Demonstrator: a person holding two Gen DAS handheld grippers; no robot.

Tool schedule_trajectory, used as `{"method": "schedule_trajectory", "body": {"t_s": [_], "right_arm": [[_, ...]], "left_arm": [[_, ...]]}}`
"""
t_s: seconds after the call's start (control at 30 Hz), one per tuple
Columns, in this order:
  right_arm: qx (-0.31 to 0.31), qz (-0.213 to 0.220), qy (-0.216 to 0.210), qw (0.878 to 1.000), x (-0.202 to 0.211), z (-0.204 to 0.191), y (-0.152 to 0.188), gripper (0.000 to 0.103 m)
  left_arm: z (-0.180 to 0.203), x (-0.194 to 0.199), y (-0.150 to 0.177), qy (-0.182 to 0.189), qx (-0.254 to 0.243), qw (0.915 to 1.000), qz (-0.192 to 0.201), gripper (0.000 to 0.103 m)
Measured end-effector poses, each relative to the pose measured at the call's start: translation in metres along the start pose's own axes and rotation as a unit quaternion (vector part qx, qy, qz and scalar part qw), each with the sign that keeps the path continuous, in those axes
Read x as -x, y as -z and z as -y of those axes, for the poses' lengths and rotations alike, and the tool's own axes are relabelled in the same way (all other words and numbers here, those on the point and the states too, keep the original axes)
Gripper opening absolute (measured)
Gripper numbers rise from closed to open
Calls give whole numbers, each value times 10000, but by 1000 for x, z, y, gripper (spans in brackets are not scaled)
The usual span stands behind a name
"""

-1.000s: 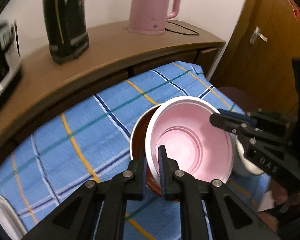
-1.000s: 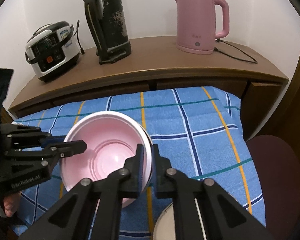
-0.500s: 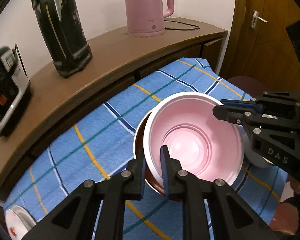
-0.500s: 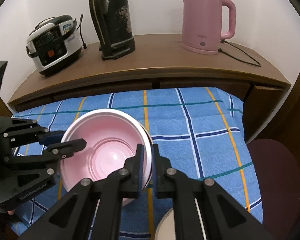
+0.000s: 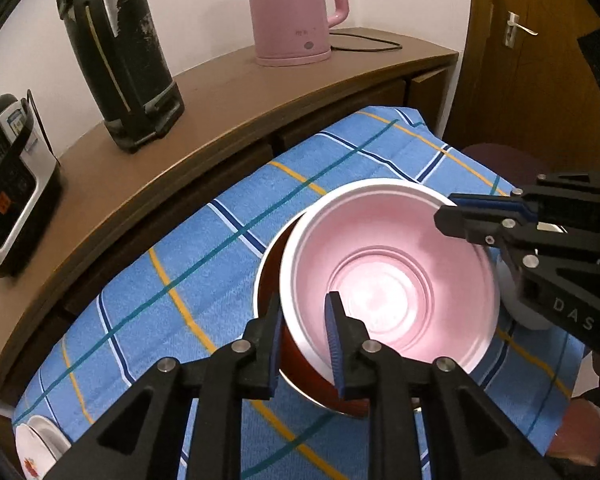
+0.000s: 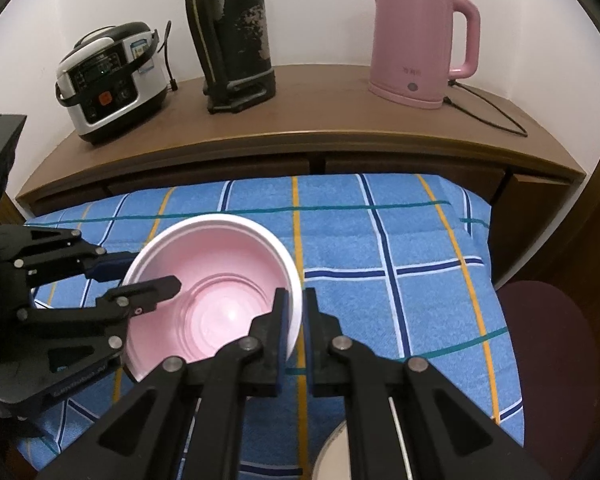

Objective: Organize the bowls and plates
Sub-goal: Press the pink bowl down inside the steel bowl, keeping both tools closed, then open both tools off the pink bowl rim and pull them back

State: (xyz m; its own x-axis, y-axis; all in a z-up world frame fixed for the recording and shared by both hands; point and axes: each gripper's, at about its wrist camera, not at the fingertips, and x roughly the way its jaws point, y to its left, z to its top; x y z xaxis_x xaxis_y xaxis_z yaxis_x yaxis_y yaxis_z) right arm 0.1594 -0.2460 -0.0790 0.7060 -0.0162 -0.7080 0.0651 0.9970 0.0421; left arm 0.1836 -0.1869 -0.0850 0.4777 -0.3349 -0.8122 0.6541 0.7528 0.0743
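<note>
Two claws at pink bowl [image 5: 388,276]: right claw [image 6: 296,312] clamped on rim, left claw [image 5: 302,320] just loosened astride it. Lower squarely into red bowl [image 5: 296,364], then release.

Left claw [image 5: 304,320] has just opened off pink bowl's [image 5: 388,280] rim.
</note>
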Motion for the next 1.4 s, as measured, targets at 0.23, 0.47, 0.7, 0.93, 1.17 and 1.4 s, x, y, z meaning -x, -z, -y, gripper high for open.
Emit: {"method": "schedule_trajectory", "body": {"t_s": [0.23, 0.47, 0.7, 0.93, 1.17, 1.4], "right_arm": [[6, 40, -44, 10000, 1, -3, -2, 6], [93, 54, -42, 9999, -1, -7, -6, 5], [96, 29, -74, 9999, -4, -8, -5, 6], [141, 32, -103, 9998, -5, -13, -5, 6], [40, 97, -171, 9998, -2, -11, -4, 29], [-108, 336, -61, 9994, 16, 1, 0, 53]], "left_arm": [[-3, 0, 0, 78, 154, 9998, -33, 23], [-7, 0, 0, 114, 249, 9996, -64, 23], [-12, 0, -1, 159, 329, 9993, -89, 23], [-13, 0, -1, 94, 355, 9993, -94, 25], [-15, 4, -1, 108, 381, 9992, -57, 33], [-25, 25, -4, -166, 491, 9983, 281, 72]]}}
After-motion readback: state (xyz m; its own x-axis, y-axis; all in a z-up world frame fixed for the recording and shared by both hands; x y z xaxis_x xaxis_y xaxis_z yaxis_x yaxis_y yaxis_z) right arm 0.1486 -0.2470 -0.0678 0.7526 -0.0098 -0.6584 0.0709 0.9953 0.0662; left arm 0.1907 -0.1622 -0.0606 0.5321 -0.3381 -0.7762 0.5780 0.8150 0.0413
